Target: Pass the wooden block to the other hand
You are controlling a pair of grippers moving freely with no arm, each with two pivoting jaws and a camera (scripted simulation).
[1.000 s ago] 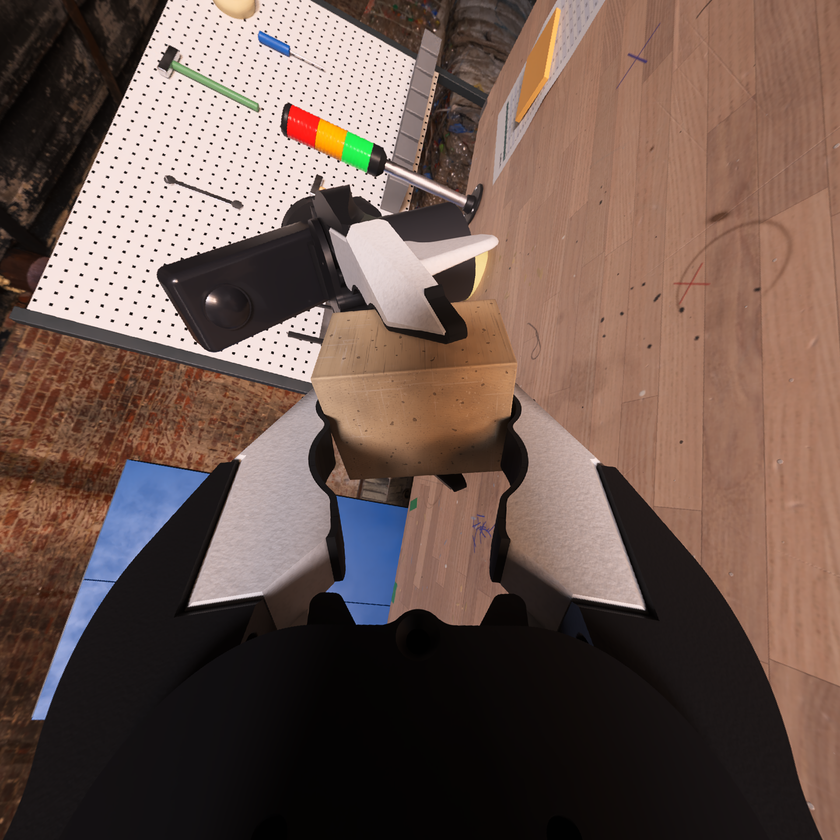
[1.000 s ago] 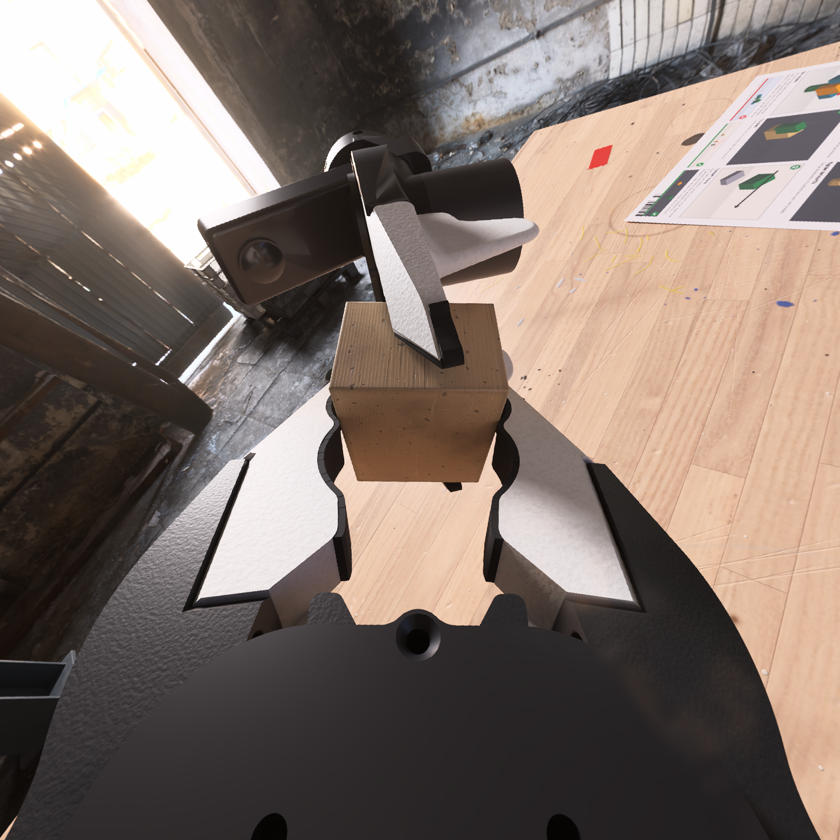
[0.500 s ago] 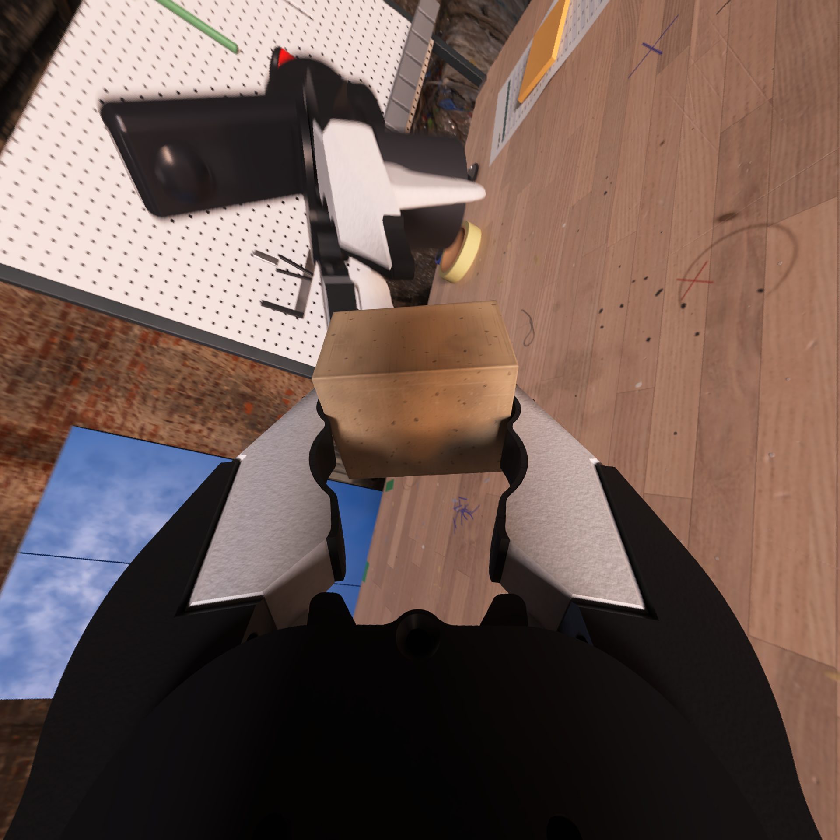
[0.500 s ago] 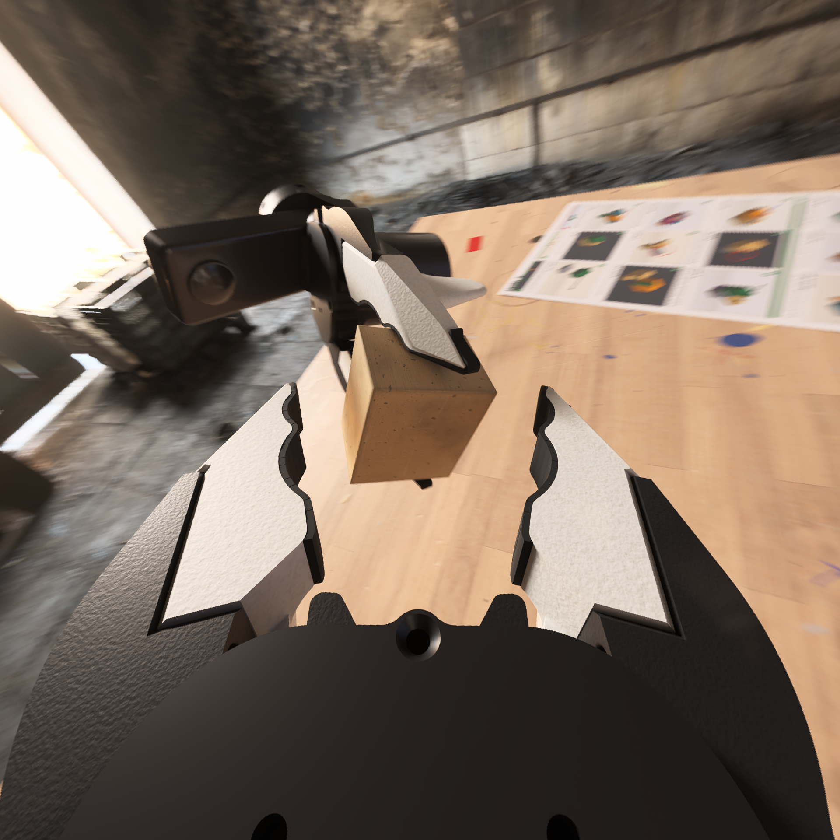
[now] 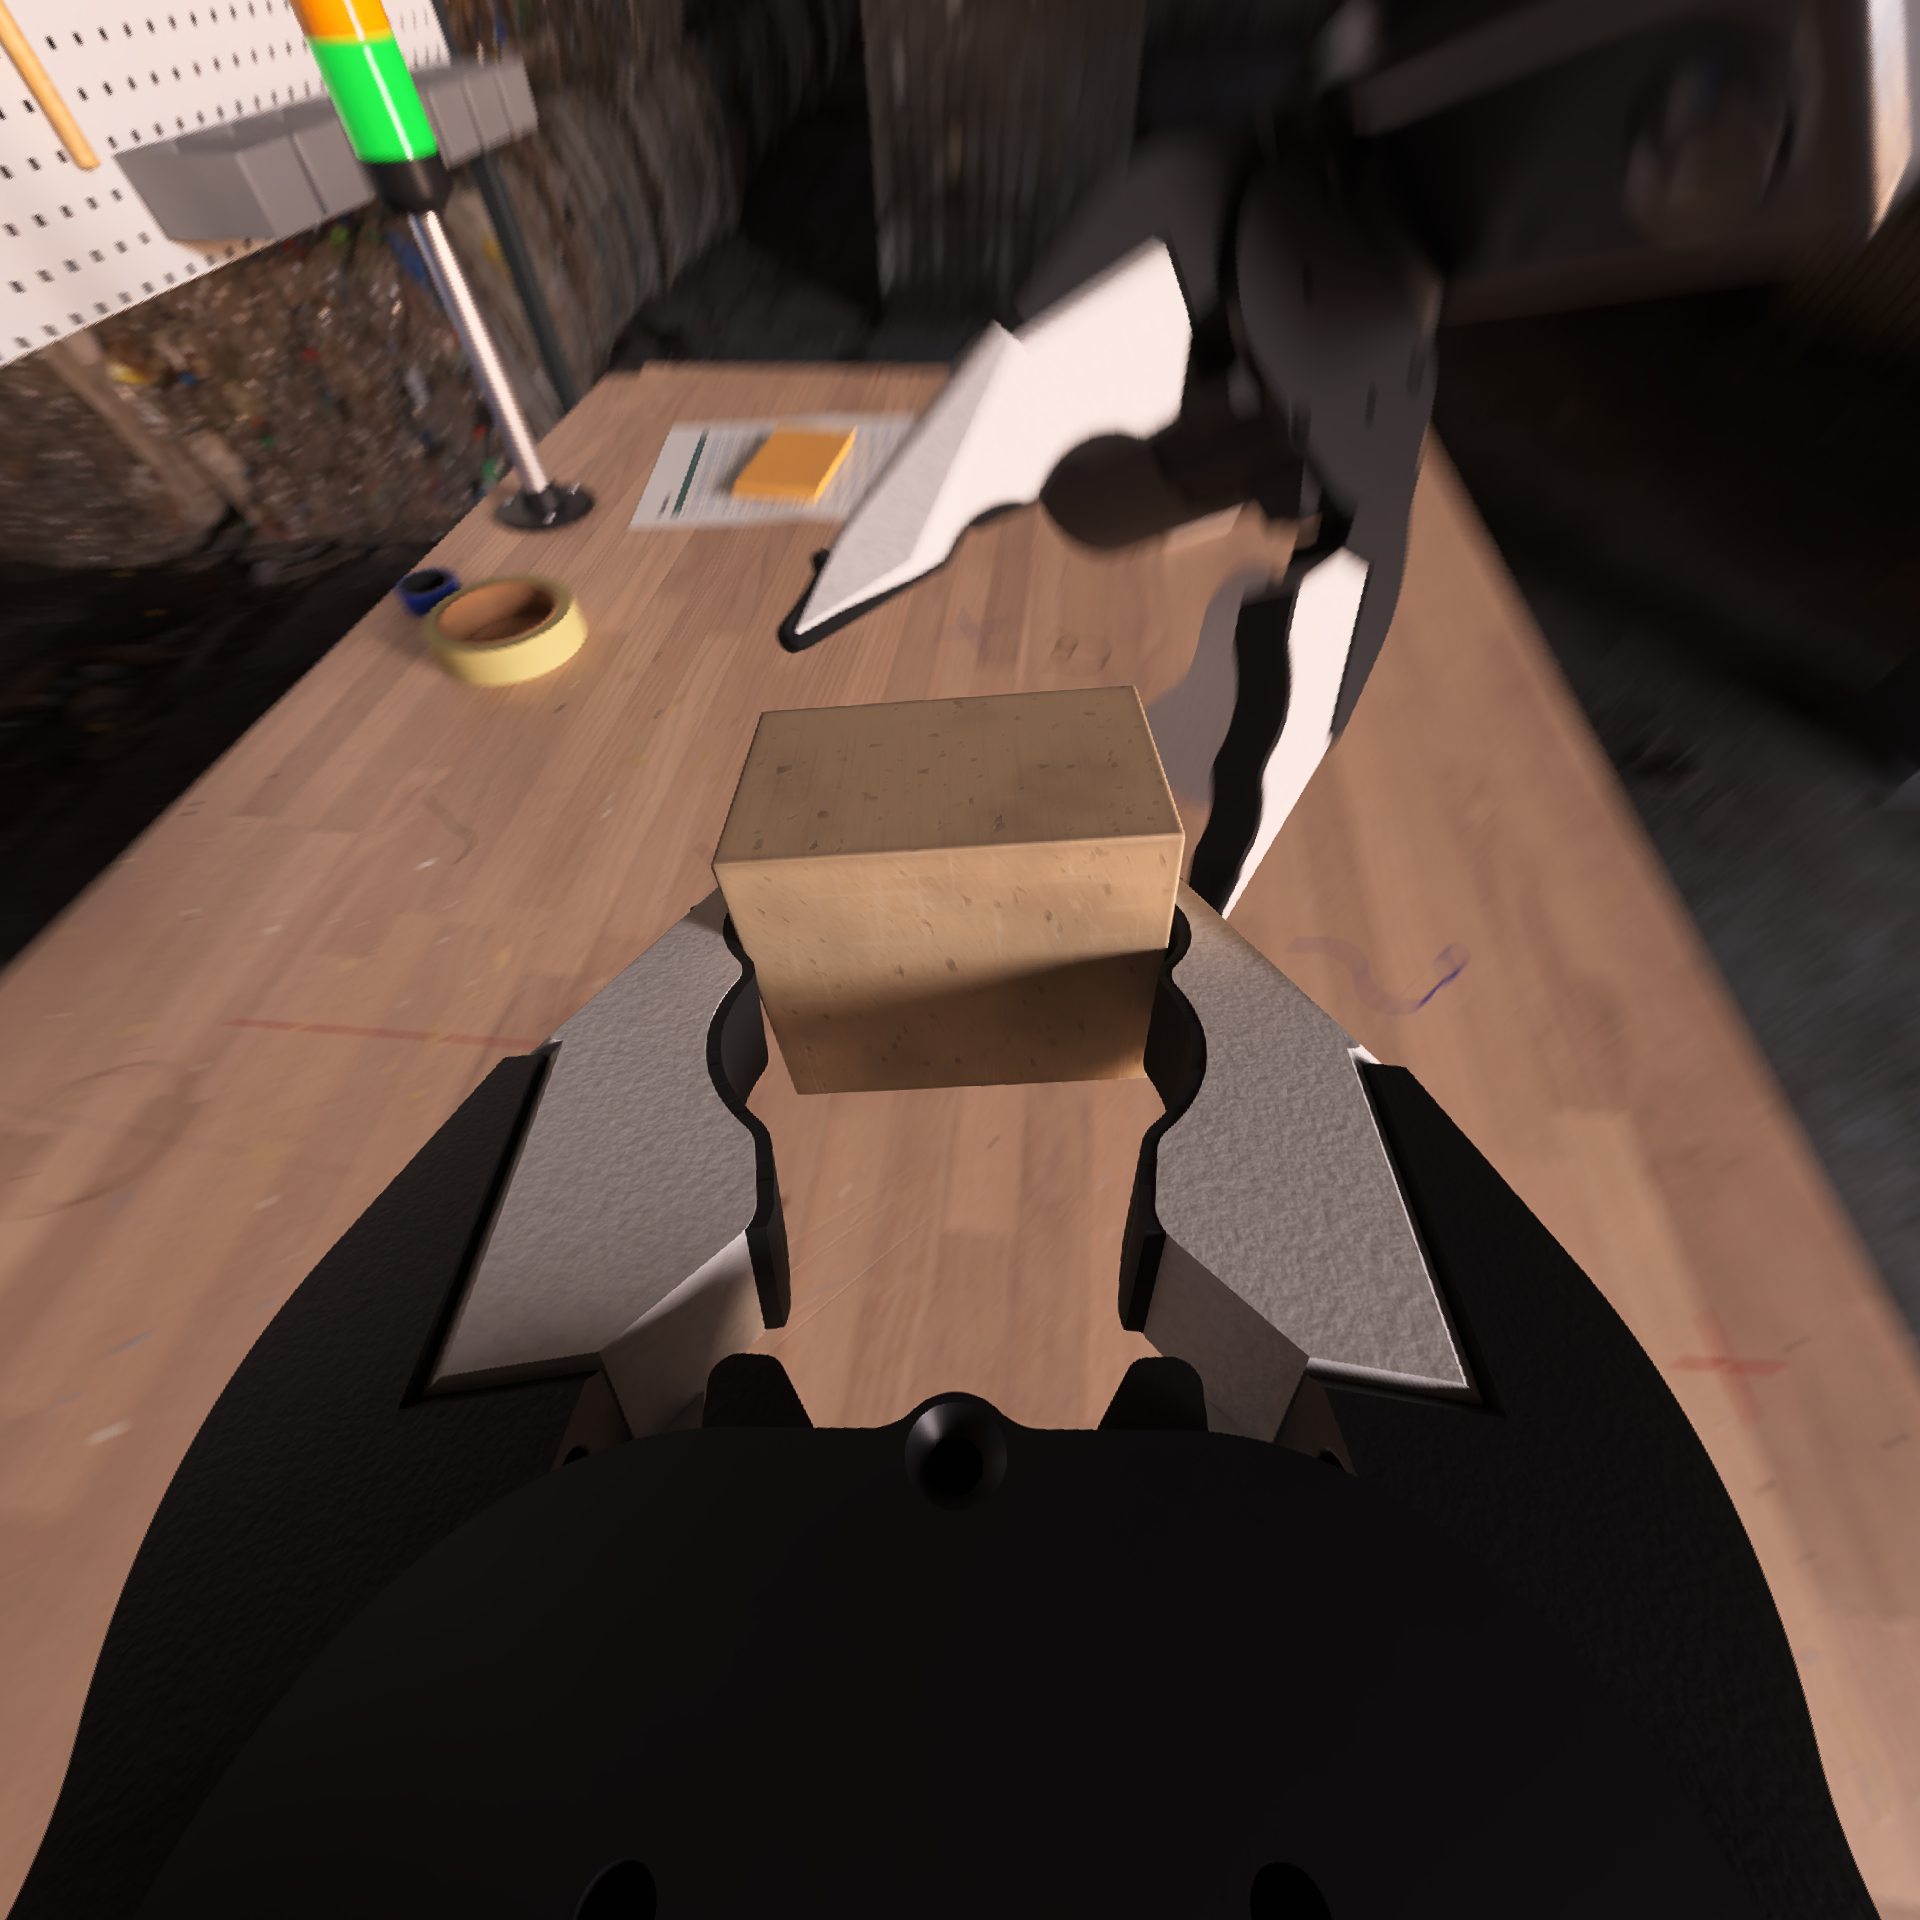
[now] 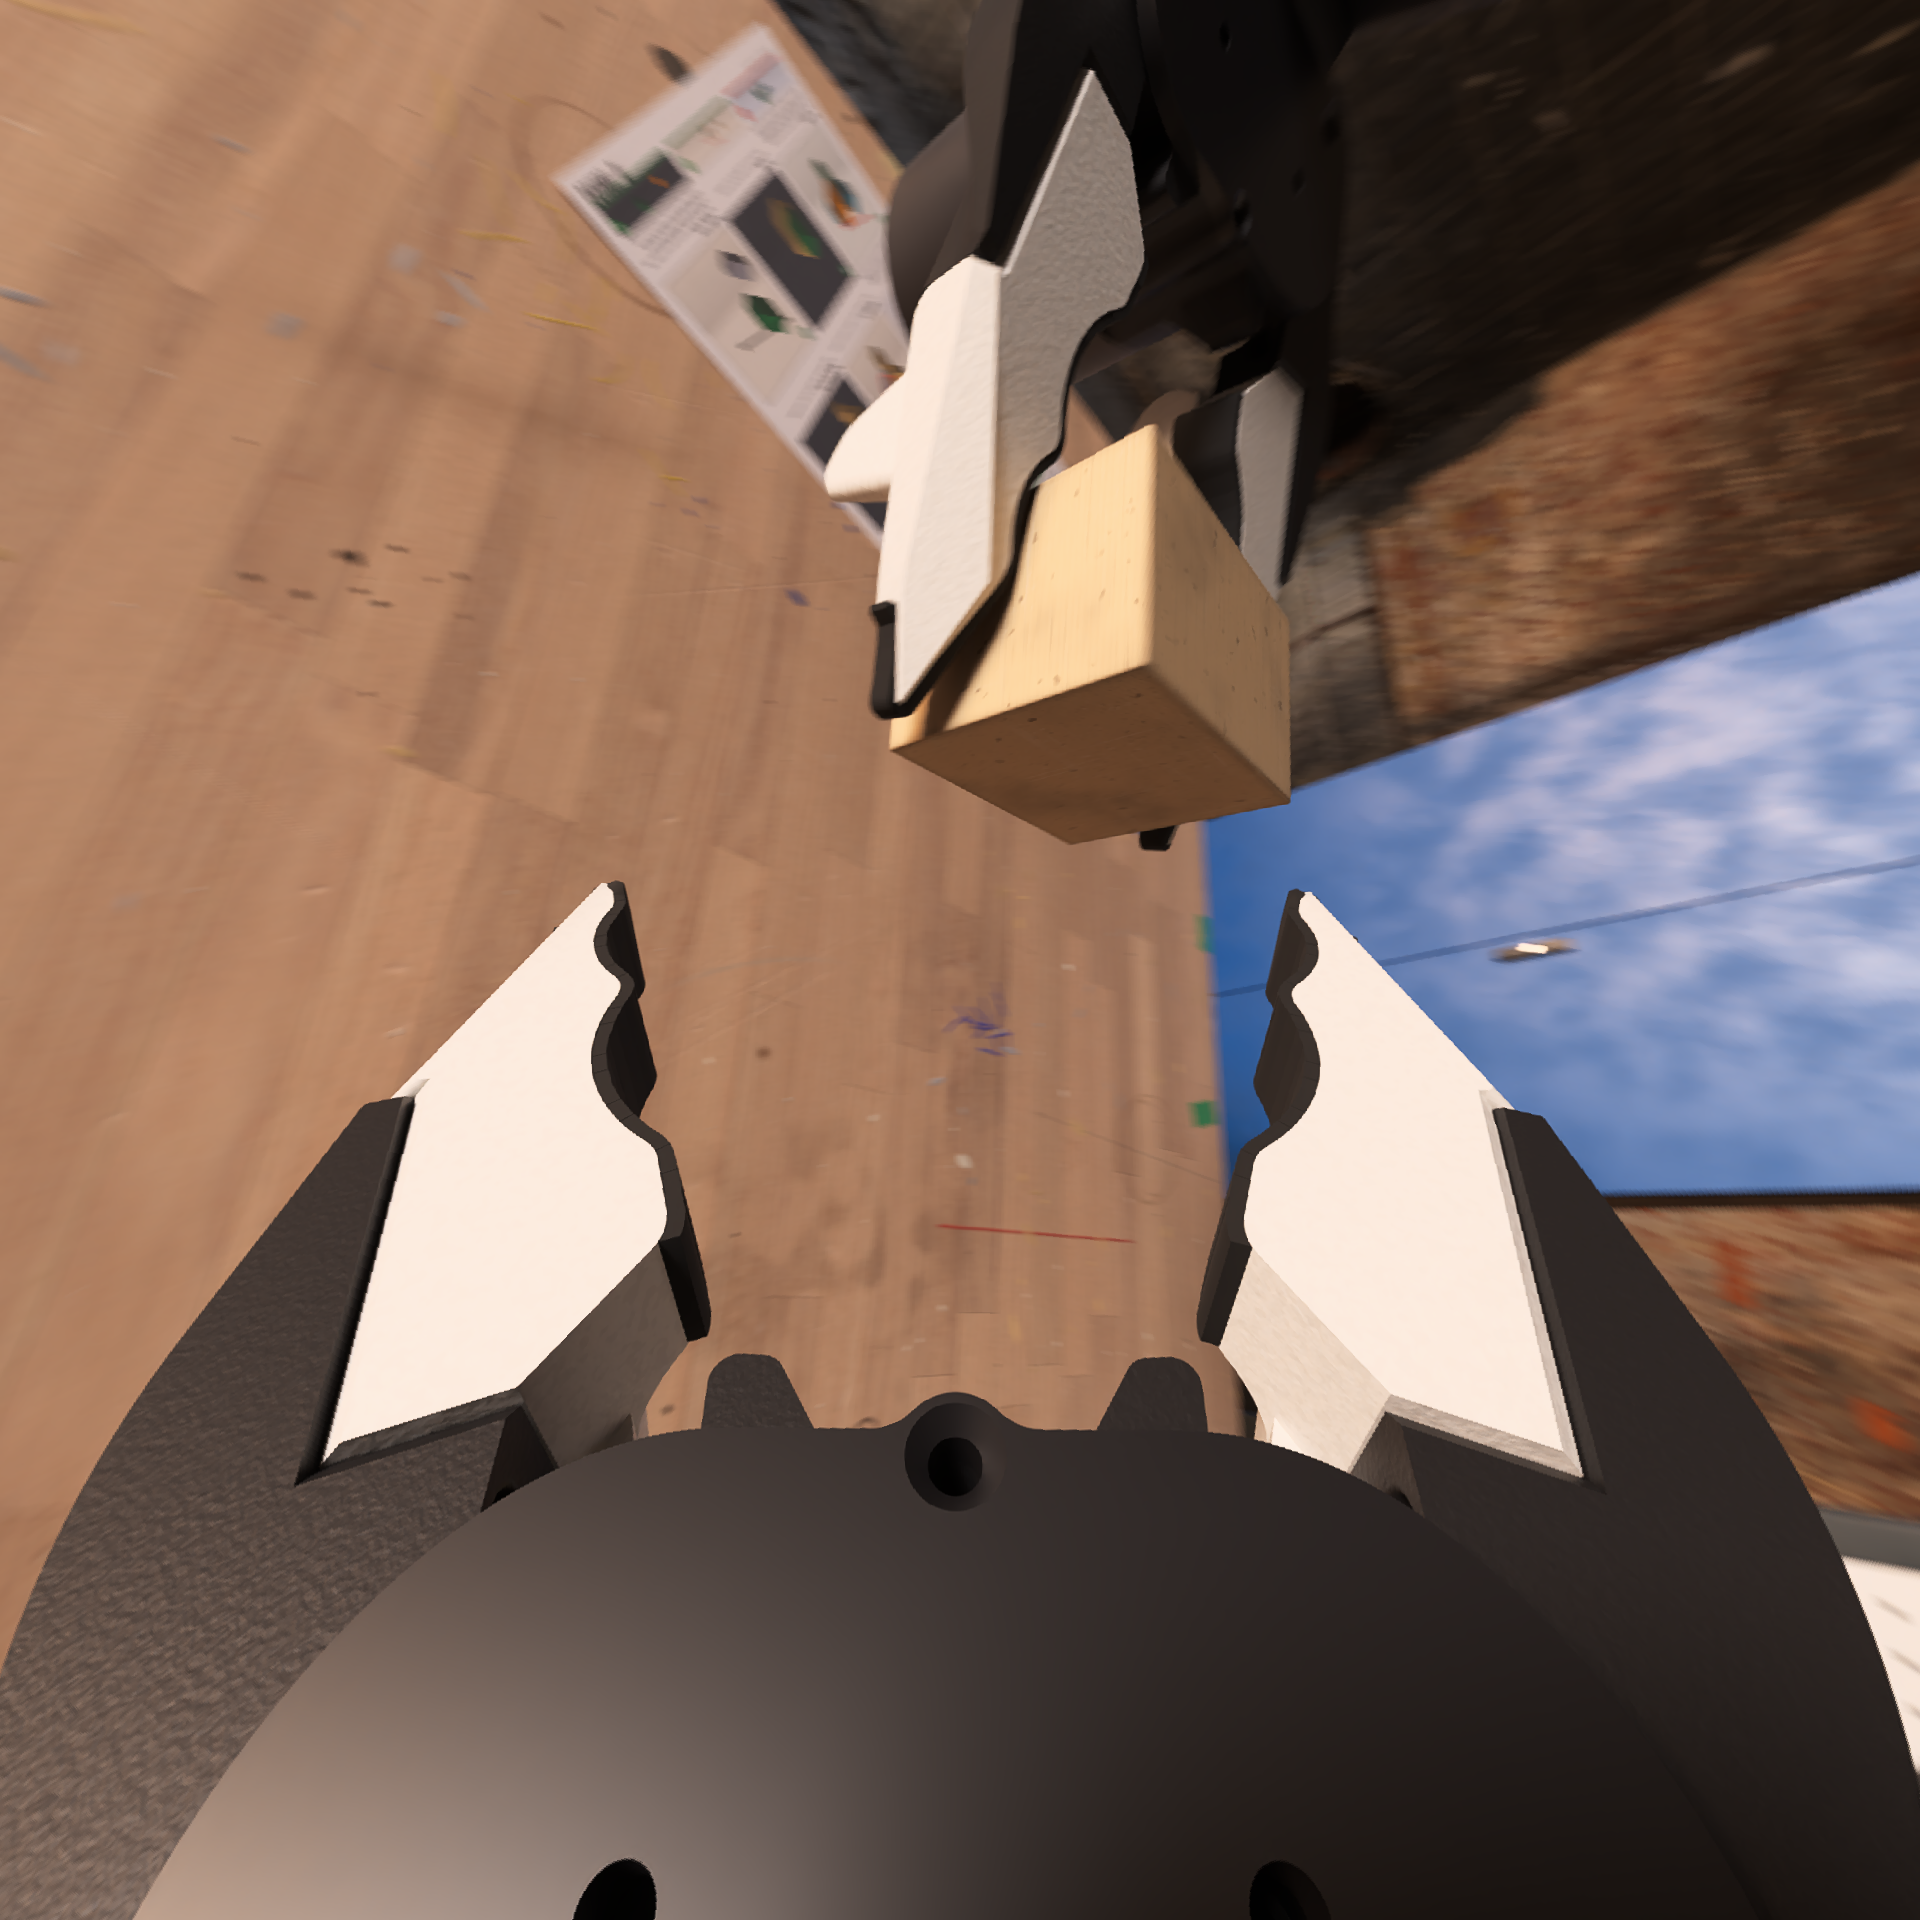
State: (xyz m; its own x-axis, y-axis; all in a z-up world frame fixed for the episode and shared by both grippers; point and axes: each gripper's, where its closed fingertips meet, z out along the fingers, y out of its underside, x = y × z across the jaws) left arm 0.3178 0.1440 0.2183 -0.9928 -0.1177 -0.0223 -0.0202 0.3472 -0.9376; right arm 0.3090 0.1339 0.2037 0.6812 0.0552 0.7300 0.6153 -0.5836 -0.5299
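The left gripper (image 5: 951, 914) has its jaws pinching the wooden block (image 5: 951, 883) above the desk (image 5: 312, 935). The right gripper (image 6: 956, 914), its jaws spread and empty, sits just clear of the block, blurred at 1 o'clock in the left wrist view. A printed sheet (image 6: 748, 249) lies near the desk's far edge; its writing is too smeared to read. Bare planks lie below the block.

The right gripper (image 6: 954, 904), clamped on the pale wooden block (image 5: 951, 883) a second ago, now gapes clear of it, backed away beside it.
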